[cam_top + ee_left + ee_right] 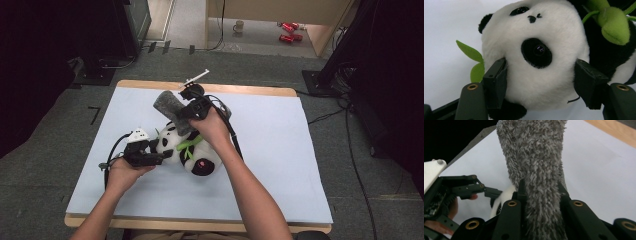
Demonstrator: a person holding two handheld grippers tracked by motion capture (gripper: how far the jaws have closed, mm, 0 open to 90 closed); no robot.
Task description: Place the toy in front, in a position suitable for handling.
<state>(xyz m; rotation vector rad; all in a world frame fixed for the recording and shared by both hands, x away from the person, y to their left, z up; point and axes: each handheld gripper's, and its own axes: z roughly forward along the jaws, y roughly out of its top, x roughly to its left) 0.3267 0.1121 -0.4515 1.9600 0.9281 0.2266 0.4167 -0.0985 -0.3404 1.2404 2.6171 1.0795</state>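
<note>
A black-and-white plush panda with green leaves lies on the white sheet, mid-table. In the high view my left gripper reaches in from the left onto the panda's head. In the left gripper view its jaws press into the white fur of the panda on both sides, so the left gripper is shut on the head. My right gripper hovers just behind the panda, shut on a grey fuzzy duster. The duster sticks up between the jaws of the right gripper.
The sheet covers a wooden table. Black cables trail from both grippers. On the floor beyond stand a mug, red cans and dark equipment stands at either side.
</note>
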